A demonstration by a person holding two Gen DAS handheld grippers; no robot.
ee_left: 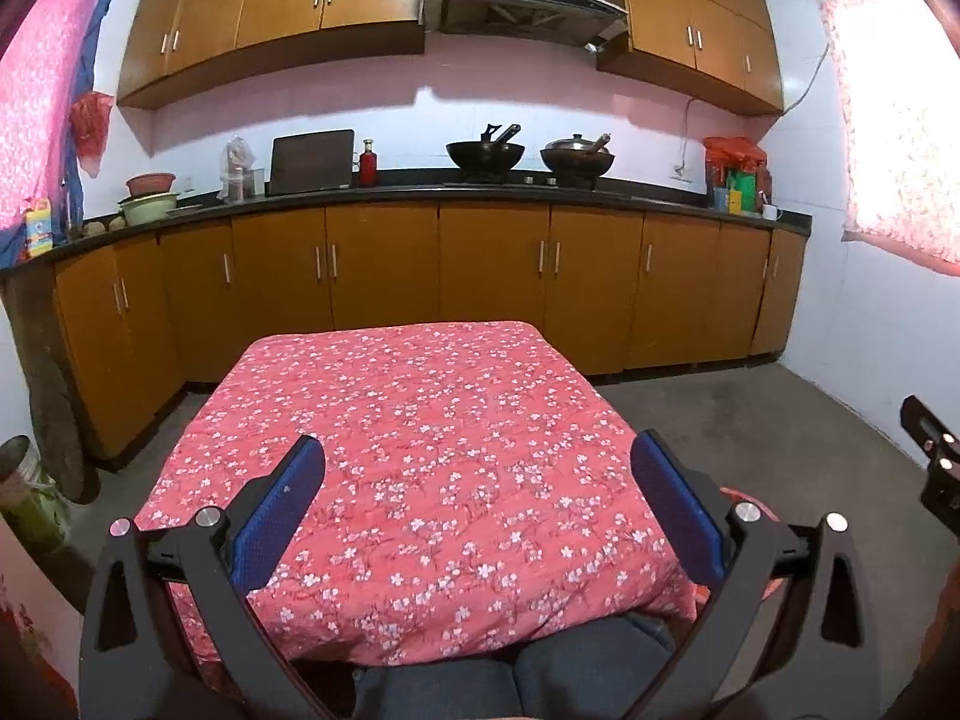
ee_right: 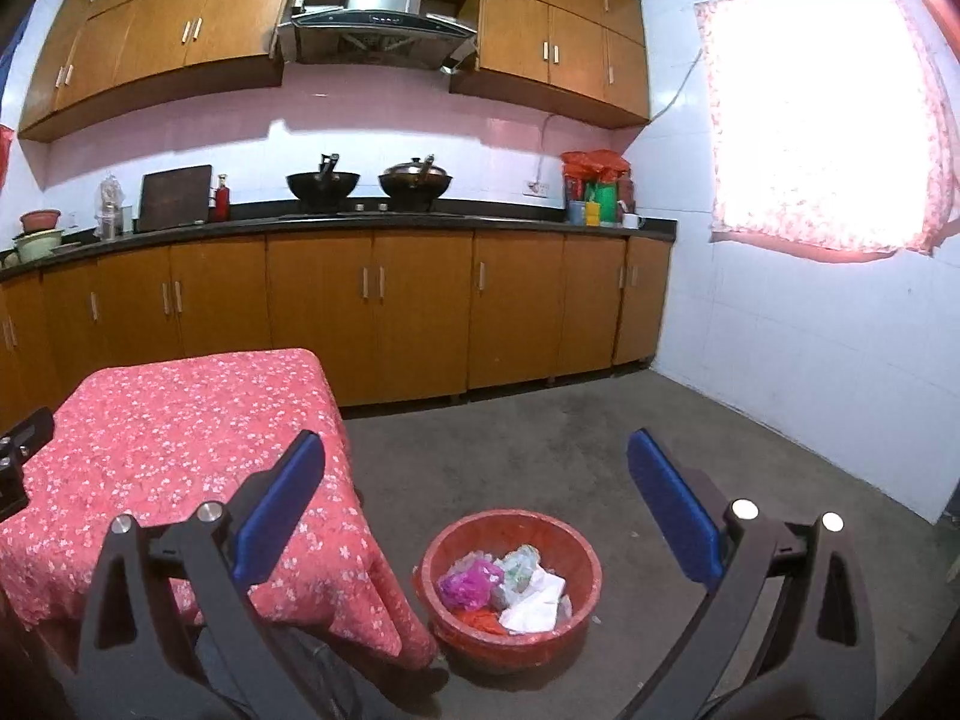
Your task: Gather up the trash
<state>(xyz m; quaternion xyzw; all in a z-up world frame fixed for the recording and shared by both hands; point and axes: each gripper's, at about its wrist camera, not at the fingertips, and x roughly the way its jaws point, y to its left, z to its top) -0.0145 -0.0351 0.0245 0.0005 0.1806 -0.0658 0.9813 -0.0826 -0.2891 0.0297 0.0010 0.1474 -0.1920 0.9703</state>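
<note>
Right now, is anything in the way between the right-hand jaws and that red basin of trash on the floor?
Nothing visible blocks it. The right gripper hangs open above the red basin, with only bare floor between. The draped tablecloth hangs just left of the basin, beside the path, not across it. The trash lies inside the basin.
</note>
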